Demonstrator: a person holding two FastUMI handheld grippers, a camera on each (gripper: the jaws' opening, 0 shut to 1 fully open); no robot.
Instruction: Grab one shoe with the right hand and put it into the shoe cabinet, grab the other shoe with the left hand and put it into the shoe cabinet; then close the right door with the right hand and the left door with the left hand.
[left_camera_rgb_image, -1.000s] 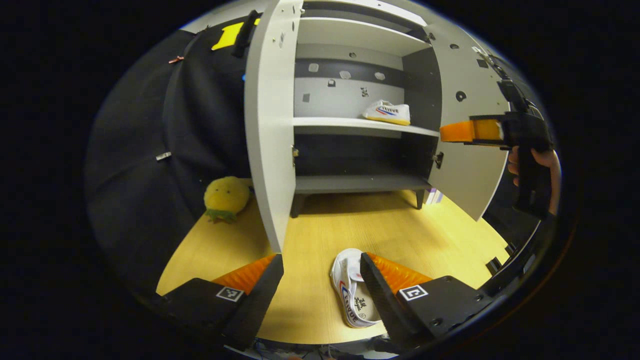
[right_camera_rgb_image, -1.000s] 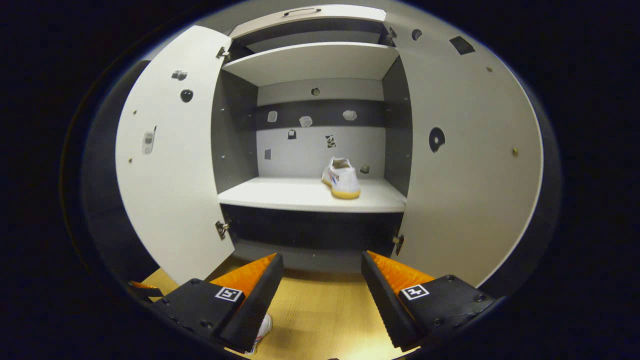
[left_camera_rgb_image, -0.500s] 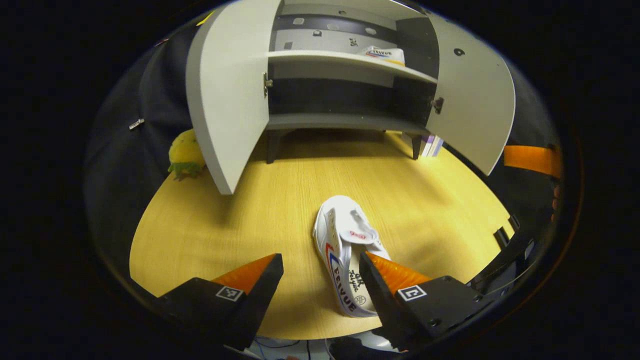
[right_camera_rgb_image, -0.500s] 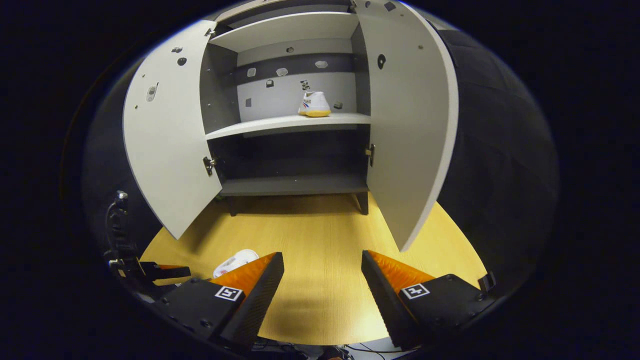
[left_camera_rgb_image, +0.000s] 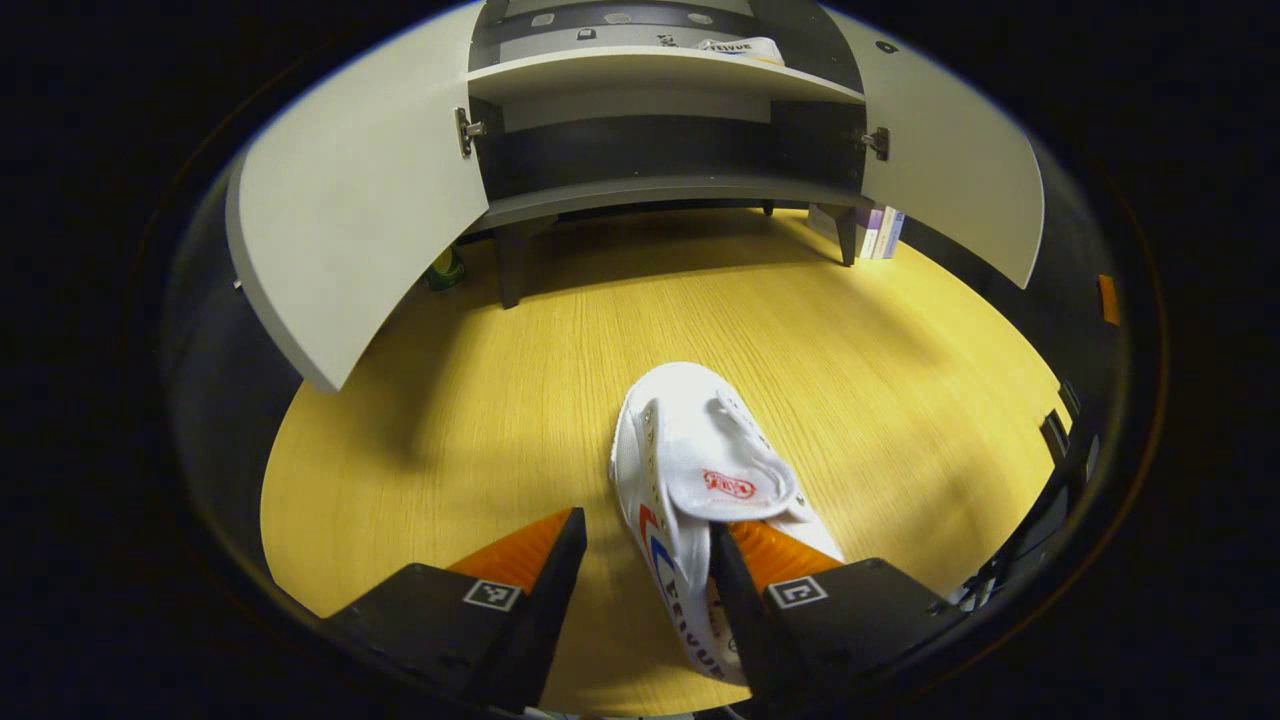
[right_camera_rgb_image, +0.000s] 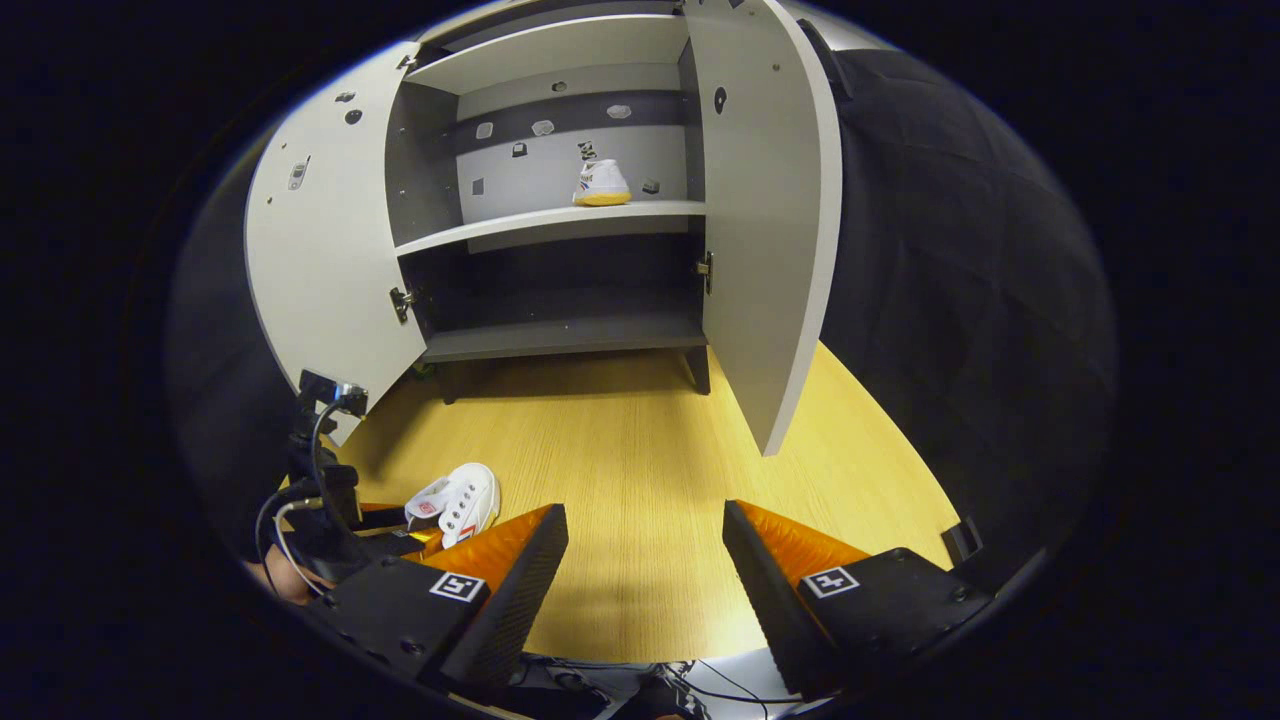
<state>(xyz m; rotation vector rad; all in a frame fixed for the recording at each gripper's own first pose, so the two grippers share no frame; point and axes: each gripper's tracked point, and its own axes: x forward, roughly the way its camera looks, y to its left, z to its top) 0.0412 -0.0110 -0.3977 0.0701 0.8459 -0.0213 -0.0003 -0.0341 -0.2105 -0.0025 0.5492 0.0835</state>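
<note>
One white shoe (left_camera_rgb_image: 700, 455) lies on the wooden tabletop (left_camera_rgb_image: 850, 340), toe toward the shoe cabinet (left_camera_rgb_image: 660, 185). My left gripper (left_camera_rgb_image: 648, 520) is open and low over the shoe's heel end. Its right finger (left_camera_rgb_image: 760, 555) sits in the shoe's opening, and its left finger (left_camera_rgb_image: 520, 555) stays outside on the table. The other white shoe (right_camera_rgb_image: 601, 185) stands on the cabinet's middle shelf (right_camera_rgb_image: 550, 220). Both doors (right_camera_rgb_image: 770, 220) (right_camera_rgb_image: 320, 250) stand wide open. My right gripper (right_camera_rgb_image: 645, 520) hangs open over bare wood, holding nothing. In the right gripper view the left gripper (right_camera_rgb_image: 405, 525) and the tabletop shoe (right_camera_rgb_image: 455, 500) appear at lower left.
A plush toy (left_camera_rgb_image: 445, 268) peeks out behind the left door near the cabinet's leg. A few books (left_camera_rgb_image: 878, 230) stand by the right leg. Black cloth walls (right_camera_rgb_image: 950, 280) close in the table. Cables (right_camera_rgb_image: 300, 500) trail from the left gripper.
My left gripper has dropped and moved forward onto the tabletop shoe, one finger now inside its opening. My right gripper has drawn back from the cabinet, which looks smaller now.
</note>
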